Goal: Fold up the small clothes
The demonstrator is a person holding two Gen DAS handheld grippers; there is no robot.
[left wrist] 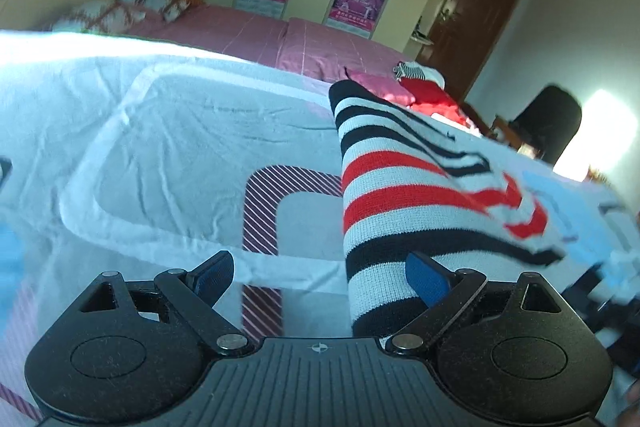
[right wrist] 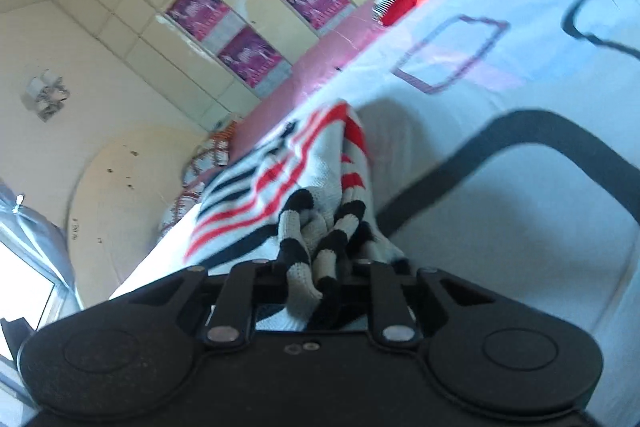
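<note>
mid-fold: right gripper (right wrist: 320, 267) clamped on bunched edge of striped knit garment (left wrist: 400, 195), which lies on the bed sheet (left wrist: 160, 131). left gripper (left wrist: 320, 279) wide, holding nothing. next: probably carry edge across, then release.

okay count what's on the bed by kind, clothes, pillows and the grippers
Striped knit garment: 1
Red garment farther back, striped cloth lying on it: 2
Patterned pillows: 2
Grippers, left gripper and right gripper: 2
Total: 7
</note>
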